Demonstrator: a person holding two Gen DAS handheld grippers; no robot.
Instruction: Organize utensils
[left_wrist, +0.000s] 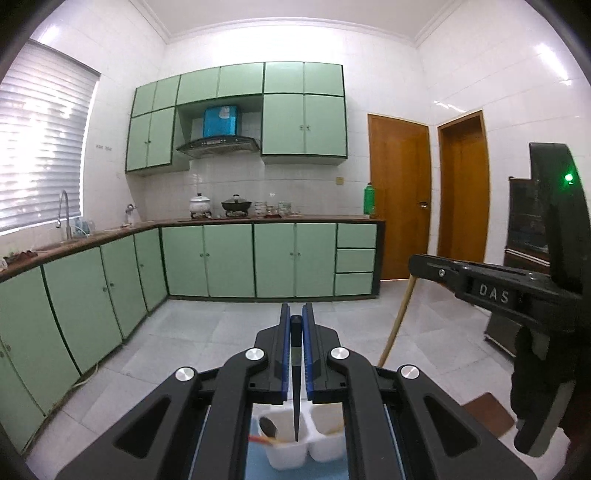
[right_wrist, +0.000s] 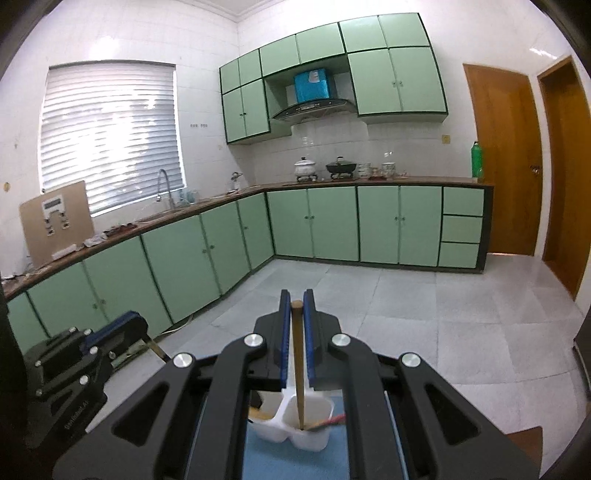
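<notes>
Both grippers gripped utensils above the white holder.

Your left gripper (left_wrist: 296, 332) had its jaws closed on a dark-handled utensil (left_wrist: 296, 380), tip down in the white holder (left_wrist: 288, 456). Your right gripper (right_wrist: 296, 317) pinched a wooden chopstick (right_wrist: 298, 369) upright over the holder's other compartment. "DAS" showed on the right gripper's body, seen from the left wrist.

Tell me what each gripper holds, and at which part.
The left gripper holds a black chopstick near its thick top end. The right gripper holds a wooden chopstick near its top end. Both tips hang in the white holder.
</notes>
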